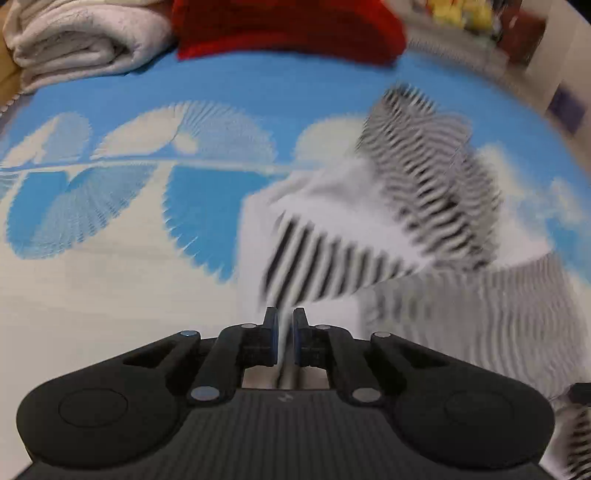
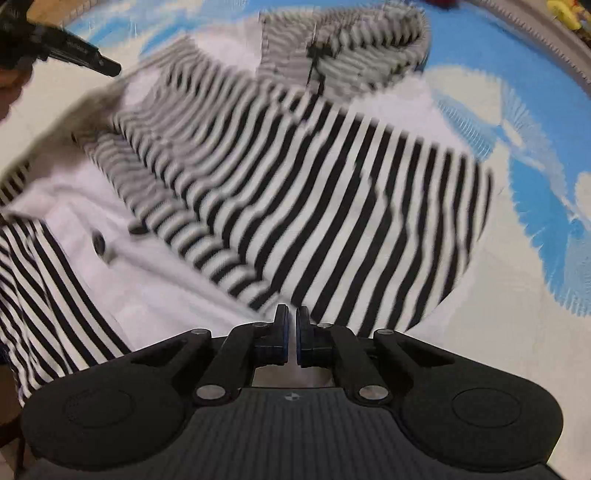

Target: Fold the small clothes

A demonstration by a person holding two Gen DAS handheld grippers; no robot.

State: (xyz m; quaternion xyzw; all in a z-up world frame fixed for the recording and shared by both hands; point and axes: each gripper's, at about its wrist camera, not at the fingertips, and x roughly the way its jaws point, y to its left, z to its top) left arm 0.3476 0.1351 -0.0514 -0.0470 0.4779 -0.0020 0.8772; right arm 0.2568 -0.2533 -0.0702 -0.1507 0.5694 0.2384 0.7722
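- The striped garment [image 2: 295,192], black-and-white with white panels and a dark button, lies spread and rumpled on a blue-and-white patterned cover [image 1: 110,258]; both views are blurred.
- The left tool [image 1: 285,321] is clenched on a thin white fold of the garment, which runs up between its blue pads.
- The right tool [image 2: 291,319] is clenched too, its fingertips at the garment's near striped hem; whether cloth is pinched there I cannot tell.
- Toward the cover's far edge sit a folded white towel [image 1: 81,40] at the left corner and a red cloth [image 1: 288,29] beside it.
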